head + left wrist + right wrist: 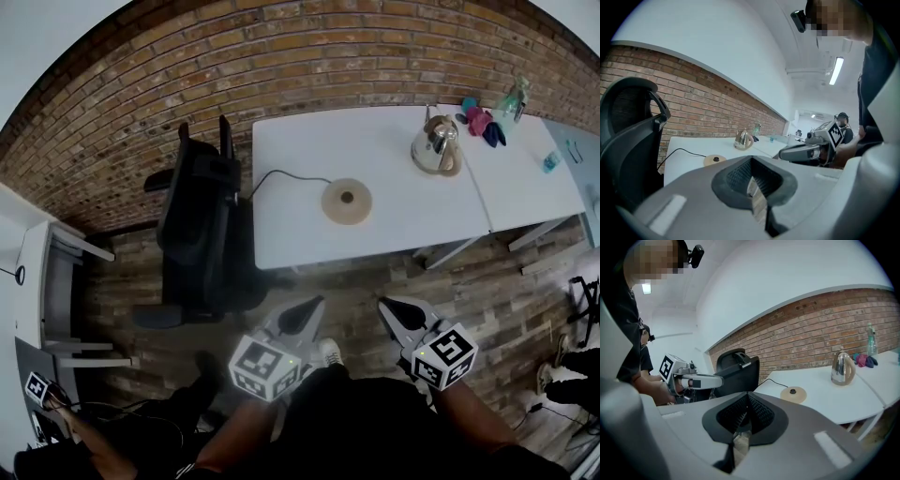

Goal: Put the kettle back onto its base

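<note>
- A brick wall (pixel 328 47) is running across the top of the head view, curving down into the upper left.
- A white table (pixel 375 220) is standing against it in the upper middle of the frame, with a second white table (pixel 525 192) butting against its right edge.
- A black office chair (pixel 197 225) is sitting just left of the first table, at the middle left.
- The left gripper (pixel 314 306) is pointing up from the lower middle of the frame, over the floor and well short of the table. Its jaws are pressing together at the tips with nothing between them (its own view is showing the two ribbed pads meeting in a point).
- The right gripper (pixel 386 304) is hanging just to the right of it, at the same height. Its jaws are likewise lying closed and empty.
- The steel kettle (pixel 436 145) is standing upright near the right end of the first table, in the upper right of the frame, well apart from both grippers.
- The round tan base (pixel 347 201) is lying flat on the same table, down and to the left of the kettle and apart from it, with nothing on top.
- A thin black cord (pixel 281 176) is trailing from the base to the table's left edge.
</note>
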